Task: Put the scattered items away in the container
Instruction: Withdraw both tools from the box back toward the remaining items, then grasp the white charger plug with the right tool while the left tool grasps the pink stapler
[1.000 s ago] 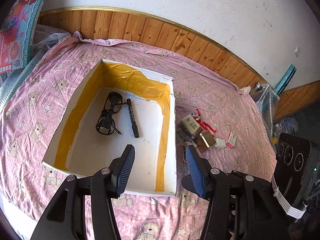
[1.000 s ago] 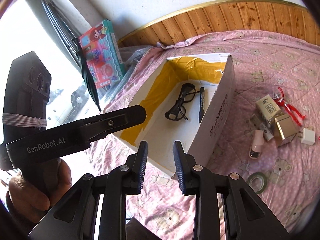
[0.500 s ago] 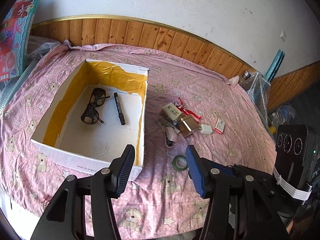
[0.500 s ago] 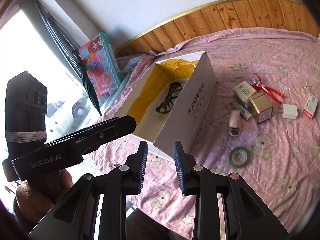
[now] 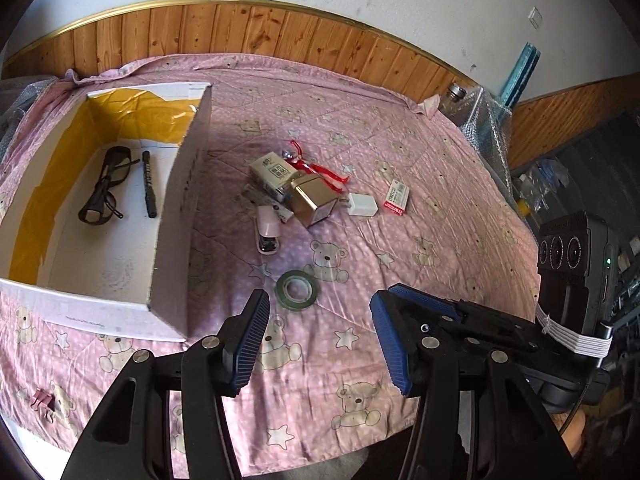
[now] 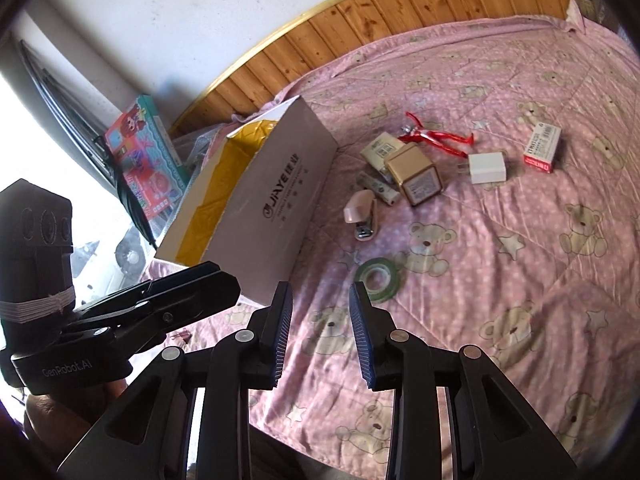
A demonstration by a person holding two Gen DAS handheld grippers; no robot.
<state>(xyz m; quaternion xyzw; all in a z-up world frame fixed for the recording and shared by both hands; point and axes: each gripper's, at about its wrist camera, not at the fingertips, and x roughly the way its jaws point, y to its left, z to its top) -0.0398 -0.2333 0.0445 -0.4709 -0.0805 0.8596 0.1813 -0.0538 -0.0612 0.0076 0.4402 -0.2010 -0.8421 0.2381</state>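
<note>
Grippers empty: our left gripper [image 5: 318, 344] gapes wide, our right gripper [image 6: 320, 332] part open. Tape [image 5: 297, 290] lies just above both, clutter [image 5: 312, 196] at centre, box [image 5: 176, 216] at left holding glasses [image 5: 105, 186] and pen [image 5: 149, 184].

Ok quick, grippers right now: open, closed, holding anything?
Left gripper: open, empty, above the quilt near the tape.
Right gripper: open, empty.
</note>
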